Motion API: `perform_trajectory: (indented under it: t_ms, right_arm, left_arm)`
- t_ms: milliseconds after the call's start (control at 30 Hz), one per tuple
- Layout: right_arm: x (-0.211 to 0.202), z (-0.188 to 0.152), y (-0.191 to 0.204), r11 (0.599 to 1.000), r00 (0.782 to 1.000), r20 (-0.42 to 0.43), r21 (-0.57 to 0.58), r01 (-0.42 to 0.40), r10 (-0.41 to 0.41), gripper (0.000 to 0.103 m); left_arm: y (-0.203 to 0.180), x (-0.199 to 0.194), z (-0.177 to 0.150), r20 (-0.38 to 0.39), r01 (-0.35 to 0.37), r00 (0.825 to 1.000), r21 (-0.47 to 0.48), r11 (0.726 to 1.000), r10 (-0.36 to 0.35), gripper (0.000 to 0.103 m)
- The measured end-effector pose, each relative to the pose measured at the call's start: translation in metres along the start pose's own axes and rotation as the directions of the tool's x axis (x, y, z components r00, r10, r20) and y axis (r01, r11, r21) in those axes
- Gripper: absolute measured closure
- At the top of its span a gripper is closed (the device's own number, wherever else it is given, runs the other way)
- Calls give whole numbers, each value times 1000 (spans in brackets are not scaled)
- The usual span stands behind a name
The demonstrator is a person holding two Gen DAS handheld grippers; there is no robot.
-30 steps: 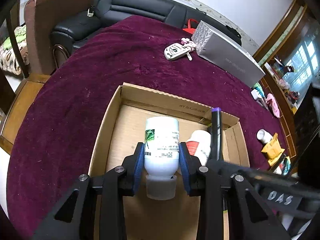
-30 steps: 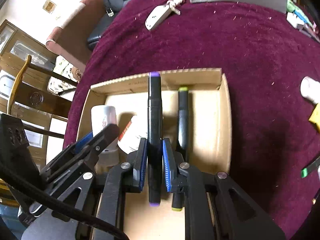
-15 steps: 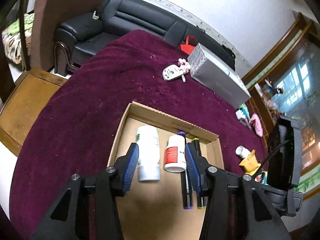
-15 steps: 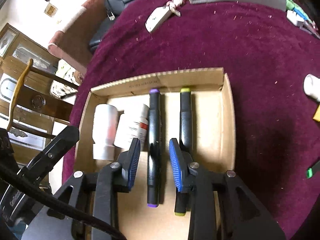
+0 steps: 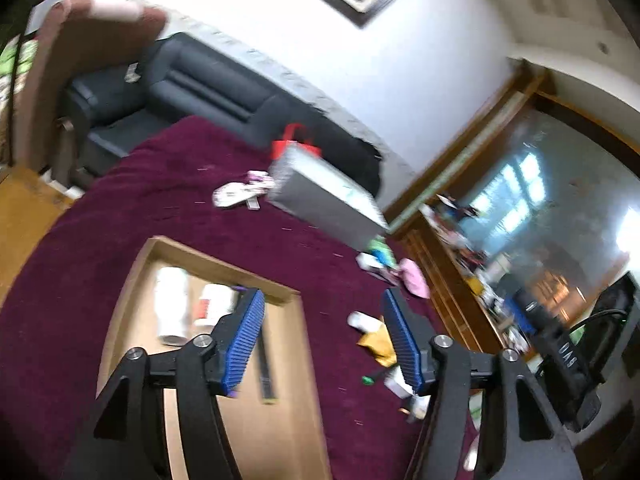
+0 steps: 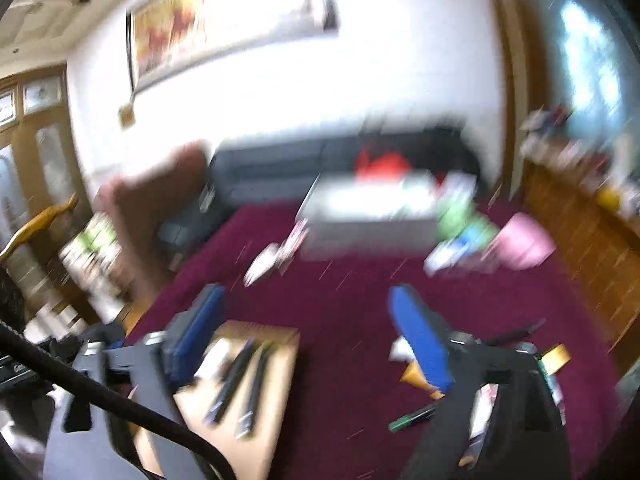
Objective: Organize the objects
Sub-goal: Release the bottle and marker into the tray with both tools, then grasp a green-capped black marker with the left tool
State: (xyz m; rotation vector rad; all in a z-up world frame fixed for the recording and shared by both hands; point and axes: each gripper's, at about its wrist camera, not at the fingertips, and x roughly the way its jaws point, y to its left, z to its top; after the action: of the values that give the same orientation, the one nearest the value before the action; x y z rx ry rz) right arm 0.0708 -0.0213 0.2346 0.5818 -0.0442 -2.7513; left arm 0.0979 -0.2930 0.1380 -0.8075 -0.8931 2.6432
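Now between picks | left gripper (image 5: pixel 322 336) and right gripper (image 6: pixel 308 336) empty, jaws just opening | bottles (image 5: pixel 172 306) and markers (image 6: pixel 232 384) lie in box (image 5: pixel 296 360) | next: loose green marker (image 6: pixel 412 418) on cloth.

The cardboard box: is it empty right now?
No. In the left wrist view the cardboard box holds two white bottles lying side by side, with a dark marker next to them.

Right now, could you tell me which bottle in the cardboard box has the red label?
The shorter bottle, lying beside the taller plain white bottle, nearer the markers.
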Motion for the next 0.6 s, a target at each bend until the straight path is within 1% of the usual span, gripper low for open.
perform_trajectory:
  t_ms: [33,67,100,133,200,267,300,400,467,500,600]
  right_arm:
    - [-17,2,-9,1000,997,69,-1,17,-17,11]
    - [-30,3,-19,1000,993,120,4,19,-19,0]
    - [-38,3,-30,1000,989,145,16,16,-18,0]
    - [-42,3,-44,999,989,141,37,27,-31,0]
    - [-37,1,-67,997,996,73,67,46,-51,0]
    - [-27,-9,-98,989,998,-7,132,60,-59,0]
    - [-22,-18,-113,983,997,-46,169,67,-60,0]
    - [-9,-47,-151,957,984,-161,267,115,-73,0]
    - [-5,-68,-178,938,972,-223,316,140,-70,0]
    - [-11,-78,-191,931,967,-246,335,147,-65,0]
    - [-16,-103,-222,905,957,-287,393,164,-49,0]
  left_arm:
    - [-13,5,-3,-19,16,1000,30,999,-16,44]
    - [-21,10,-5,-35,28,999,45,999,-27,44]
    - [-29,14,-9,-55,45,998,58,997,-42,44]
    - [-36,21,-12,-82,63,995,68,996,-57,44]
    - [-49,38,-22,-144,79,987,80,994,-67,44]
    - [-61,61,-34,-212,81,975,89,993,-61,44]
    - [-67,67,-39,-229,77,972,96,992,-53,44]
    - [-87,96,-60,-295,59,956,149,987,-13,44]
    - [-101,119,-77,-344,51,939,189,981,18,44]
    - [-107,128,-86,-360,52,933,212,976,29,44]
    - [-130,157,-108,-386,54,918,349,936,91,44]
